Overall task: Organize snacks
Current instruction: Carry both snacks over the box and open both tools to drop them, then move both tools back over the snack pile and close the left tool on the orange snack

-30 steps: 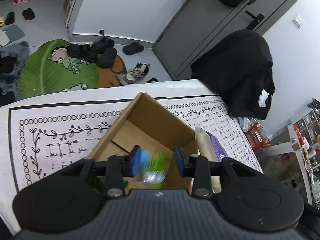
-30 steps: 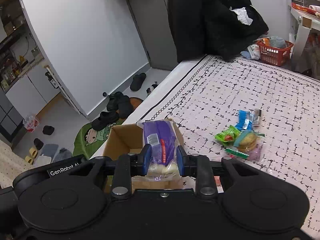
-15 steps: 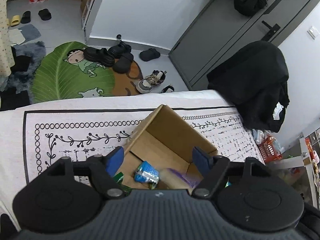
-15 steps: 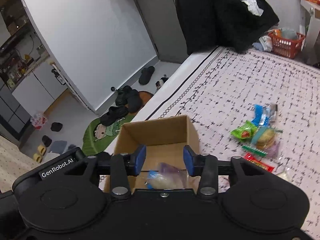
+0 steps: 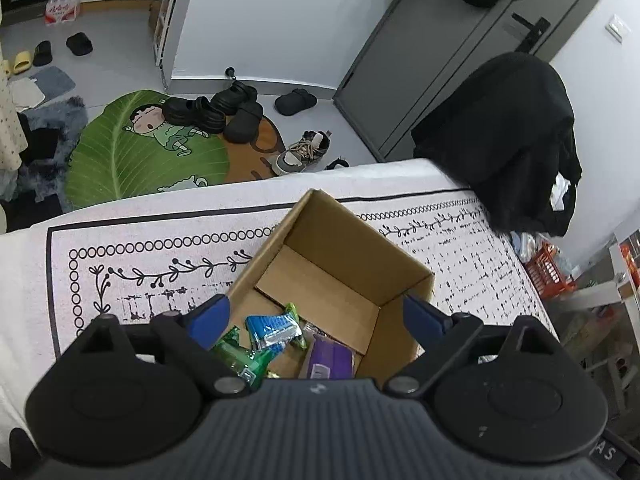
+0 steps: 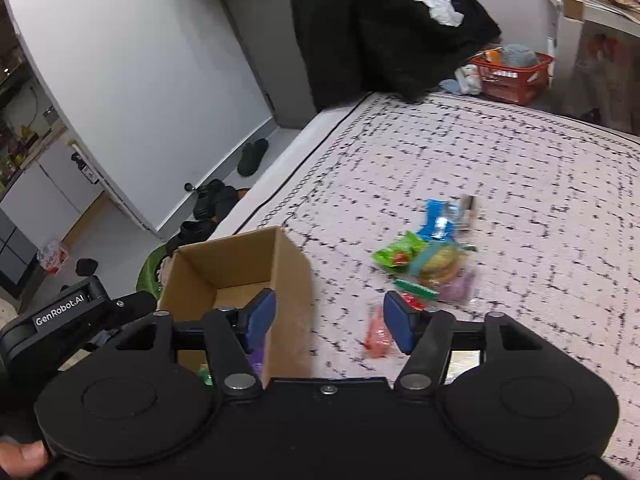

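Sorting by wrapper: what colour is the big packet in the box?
Purple, lying beside a blue one; clearest in the left wrist view.

A home bedroom: patterned bedspread (image 5: 168,240), shoes (image 5: 224,112) on a leaf-shaped rug (image 5: 120,160) (cartoon print), clothes heaped nearby

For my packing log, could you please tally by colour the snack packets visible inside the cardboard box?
Green packets: 1
Blue packets: 1
Purple packets: 1
Total in the cardboard box: 3
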`<state>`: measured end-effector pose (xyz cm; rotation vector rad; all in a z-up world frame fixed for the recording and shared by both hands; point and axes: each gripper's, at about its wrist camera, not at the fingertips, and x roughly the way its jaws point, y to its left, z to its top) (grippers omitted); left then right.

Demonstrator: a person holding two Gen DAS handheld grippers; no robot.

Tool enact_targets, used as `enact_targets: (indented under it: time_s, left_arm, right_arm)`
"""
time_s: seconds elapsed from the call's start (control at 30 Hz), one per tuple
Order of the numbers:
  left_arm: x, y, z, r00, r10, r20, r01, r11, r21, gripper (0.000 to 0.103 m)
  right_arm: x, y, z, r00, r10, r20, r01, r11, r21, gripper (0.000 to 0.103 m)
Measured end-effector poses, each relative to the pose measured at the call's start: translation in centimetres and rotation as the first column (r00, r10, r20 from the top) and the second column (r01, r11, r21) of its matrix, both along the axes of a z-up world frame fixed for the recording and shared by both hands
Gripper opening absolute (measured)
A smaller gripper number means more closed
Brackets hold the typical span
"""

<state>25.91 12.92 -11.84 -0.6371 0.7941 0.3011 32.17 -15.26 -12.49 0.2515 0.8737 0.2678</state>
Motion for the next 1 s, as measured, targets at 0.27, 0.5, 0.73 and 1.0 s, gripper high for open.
enact_targets:
  time_s: [0.27, 0.5, 0.73, 1.0]
  left_arm:
    - [0.0, -2.0, 0.6, 0.998, -0.055, -0.001, 0.055, 0.998, 0.023, 0.094]
    - [0.1, -4.6, 1.0, 0.99, -0.138, 0.005, 0.137, 0.989, 0.054, 0.094]
    - [-0.1, -7.7, 0.8, 0.972, -0.233, 0.01, 0.232, 0.97, 0.073, 0.094]
    - [-0.4, -11.4, 0.6, 0.943, -0.331, 0.031, 0.324, 0.936, 0.138, 0.093]
  right_arm:
    - [-0.6, -3.6, -0.1, 0.999, -0.033, -0.002, 0.033, 0.999, -0.003, 0.067]
    - [-1.3, -6.8, -0.2, 0.998, -0.07, 0.0, 0.07, 0.998, 0.004, 0.072]
    - [-1.8, -9.3, -1.9, 0.995, -0.097, -0.038, 0.098, 0.995, 0.019, 0.072]
    - [-2.4, -10.0, -4.0, 0.995, -0.082, -0.063, 0.083, 0.996, 0.024, 0.082]
